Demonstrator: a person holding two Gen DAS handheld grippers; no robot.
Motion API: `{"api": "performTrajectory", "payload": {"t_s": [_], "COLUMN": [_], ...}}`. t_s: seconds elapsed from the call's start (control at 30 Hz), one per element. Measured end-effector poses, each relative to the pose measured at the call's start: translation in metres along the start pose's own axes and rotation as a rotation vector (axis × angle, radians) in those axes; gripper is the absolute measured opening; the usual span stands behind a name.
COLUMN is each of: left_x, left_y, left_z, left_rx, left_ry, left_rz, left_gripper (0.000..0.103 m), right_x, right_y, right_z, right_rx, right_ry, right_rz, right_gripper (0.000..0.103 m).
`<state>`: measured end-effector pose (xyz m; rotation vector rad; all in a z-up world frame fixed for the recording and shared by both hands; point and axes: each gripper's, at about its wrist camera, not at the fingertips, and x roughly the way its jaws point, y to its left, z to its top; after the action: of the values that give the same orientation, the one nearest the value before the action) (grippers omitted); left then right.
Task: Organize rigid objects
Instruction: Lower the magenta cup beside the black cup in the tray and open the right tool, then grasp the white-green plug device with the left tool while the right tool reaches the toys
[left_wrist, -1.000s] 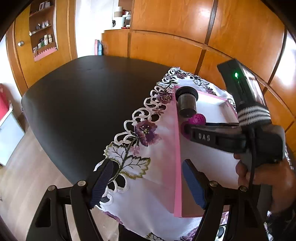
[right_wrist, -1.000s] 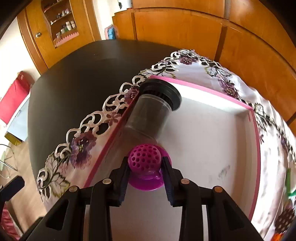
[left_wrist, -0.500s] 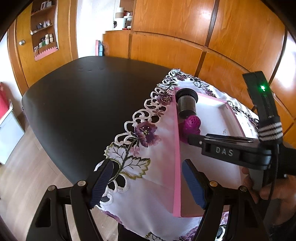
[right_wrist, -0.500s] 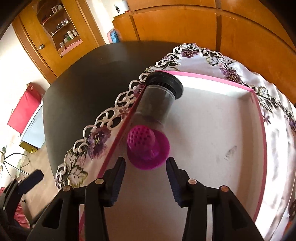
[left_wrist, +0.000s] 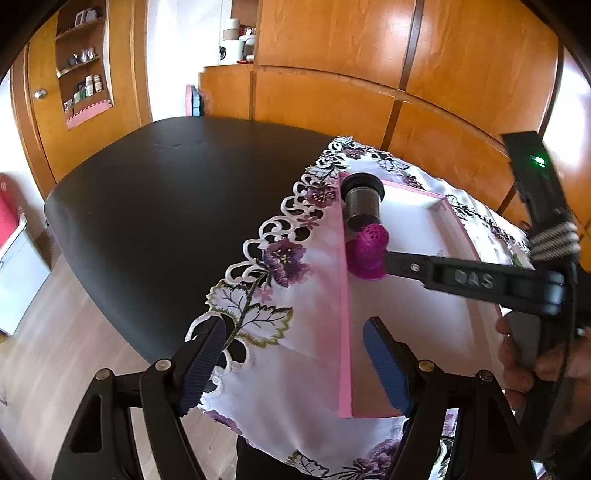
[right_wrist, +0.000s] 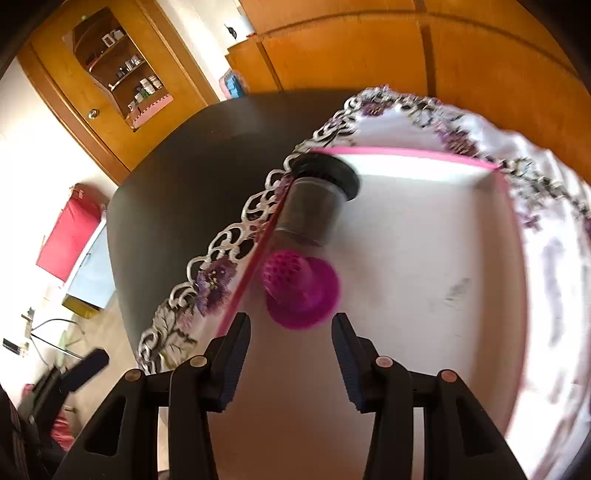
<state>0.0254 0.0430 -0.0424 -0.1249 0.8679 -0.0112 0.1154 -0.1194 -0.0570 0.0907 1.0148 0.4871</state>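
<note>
Released pink strainer (right_wrist: 299, 291) into tray (right_wrist: 424, 162), by its left wall next to dark jar (right_wrist: 314, 206). R gripper (right_wrist: 291, 354) opened, backed off; L gripper (left_wrist: 295, 363) open, idle. Placement done.

Pink tray (right_wrist: 406, 152) floor bare right of magenta strainer (right_wrist: 299, 291) and dark jar (right_wrist: 314, 206), both crowding left wall. Black table (left_wrist: 166, 206) bare beyond tablecloth (left_wrist: 295, 295).
</note>
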Motion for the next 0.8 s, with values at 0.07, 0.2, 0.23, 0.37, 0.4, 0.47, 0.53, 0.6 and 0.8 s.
{"api": "performTrajectory", "payload": {"t_s": [0.07, 0.2, 0.23, 0.37, 0.4, 0.47, 0.53, 0.6, 0.8], "left_x": [-0.002, -0.004, -0.005, -0.006, -0.007, -0.008, -0.009, -0.009, -0.009], "left_y": [-0.003, -0.009, -0.011, -0.019, -0.021, -0.027, -0.032, -0.037, -0.057], "left_z": [0.000, 0.000, 0.000, 0.000, -0.001, -0.001, -0.001, -0.002, -0.003], "left_rx": [0.005, 0.021, 0.026, 0.045, 0.052, 0.068, 0.083, 0.099, 0.154], "left_ry": [-0.005, -0.009, -0.009, -0.010, -0.010, -0.010, -0.009, -0.006, 0.003], "left_rz": [-0.005, -0.012, -0.014, -0.018, -0.020, -0.024, -0.031, -0.041, -0.061], "left_gripper": [0.078, 0.078, 0.077, 0.078, 0.078, 0.078, 0.078, 0.078, 0.078], "right_x": [-0.011, -0.027, -0.030, -0.046, -0.049, -0.056, -0.065, -0.076, -0.114], "right_y": [-0.002, -0.007, -0.008, -0.016, -0.016, -0.020, -0.026, -0.036, -0.083], "right_z": [-0.005, -0.014, -0.016, -0.025, -0.027, -0.029, -0.032, -0.035, -0.045], "right_rx": [-0.014, -0.029, -0.030, -0.031, -0.030, -0.026, -0.026, -0.018, 0.043], "right_ry": [-0.018, -0.050, -0.057, -0.086, -0.092, -0.104, -0.118, -0.132, -0.173], "right_rz": [-0.028, -0.064, -0.068, -0.093, -0.096, -0.103, -0.118, -0.135, -0.208], "right_gripper": [0.046, 0.046, 0.046, 0.046, 0.046, 0.046, 0.046, 0.046, 0.046]}}
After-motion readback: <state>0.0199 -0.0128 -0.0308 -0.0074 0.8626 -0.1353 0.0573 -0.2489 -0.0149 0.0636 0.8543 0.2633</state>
